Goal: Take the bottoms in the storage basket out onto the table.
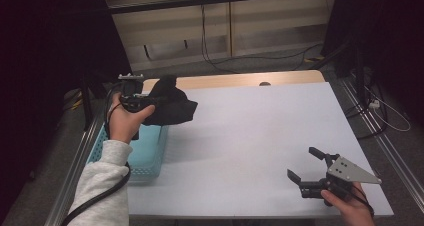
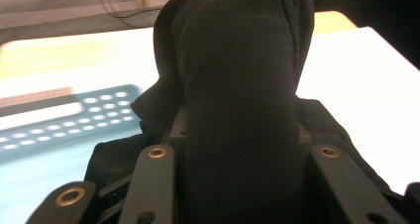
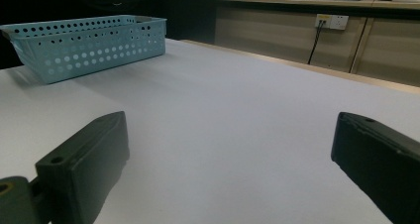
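- The left gripper (image 1: 150, 104) was clamped on a black cloth (image 1: 170, 106); the cloth bunched between its jaws and bulged out past the tips, held in the air.
- A blue basket (image 1: 150, 153) sat right below that gripper, a little toward the person; the cloth hung above its far rim, partly over the table (image 1: 260, 136).
- The right gripper (image 1: 304, 166) stood wide open with nothing in it, low over the near right of the table, well apart from the cloth; the left one was plainly the nearer.
- To my eye the next move hung on whether the cloth went down into the basket or out over the sheet.
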`<state>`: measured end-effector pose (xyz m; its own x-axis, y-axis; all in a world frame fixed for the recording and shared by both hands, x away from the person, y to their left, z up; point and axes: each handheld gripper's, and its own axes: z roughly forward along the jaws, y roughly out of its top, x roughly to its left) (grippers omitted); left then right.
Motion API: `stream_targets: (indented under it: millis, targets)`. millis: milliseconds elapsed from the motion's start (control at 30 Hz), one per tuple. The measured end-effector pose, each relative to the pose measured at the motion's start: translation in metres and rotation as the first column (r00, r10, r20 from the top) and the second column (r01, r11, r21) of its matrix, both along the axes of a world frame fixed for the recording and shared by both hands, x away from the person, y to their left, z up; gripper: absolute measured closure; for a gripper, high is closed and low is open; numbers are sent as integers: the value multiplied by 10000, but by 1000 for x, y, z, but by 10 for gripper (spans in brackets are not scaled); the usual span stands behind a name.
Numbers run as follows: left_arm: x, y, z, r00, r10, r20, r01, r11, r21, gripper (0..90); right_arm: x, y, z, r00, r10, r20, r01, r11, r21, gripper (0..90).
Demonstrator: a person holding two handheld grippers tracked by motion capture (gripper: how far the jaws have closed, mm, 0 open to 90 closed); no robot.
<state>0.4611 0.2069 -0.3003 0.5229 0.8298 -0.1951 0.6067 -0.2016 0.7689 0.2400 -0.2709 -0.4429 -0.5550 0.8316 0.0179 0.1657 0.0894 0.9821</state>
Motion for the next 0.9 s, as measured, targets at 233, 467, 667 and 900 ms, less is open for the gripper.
stream_targets:
  millis: [233, 467, 667, 900]
  targets:
    - [-13, -27, -11, 9961, -878, 110, 879, 9961, -100, 621, 1, -1, -1, 10000, -7, -21, 6, 10000, -74, 5]
    - [-29, -59, -21, 9851, -1707, 223, 1717, 9835, -574, 618, 2, 1, 0, 10000, -39, -33, 39, 10000, -78, 5]
    - [-36, -80, -42, 9765, -2150, 118, 2153, 9746, -617, 616, 5, 4, 1, 10000, 55, -2, -55, 9999, -105, 5]
    - [-48, -108, -76, 9673, -2534, 116, 2536, 9650, -666, 614, 8, 6, 1, 10000, -26, 46, 26, 10000, -69, 5]
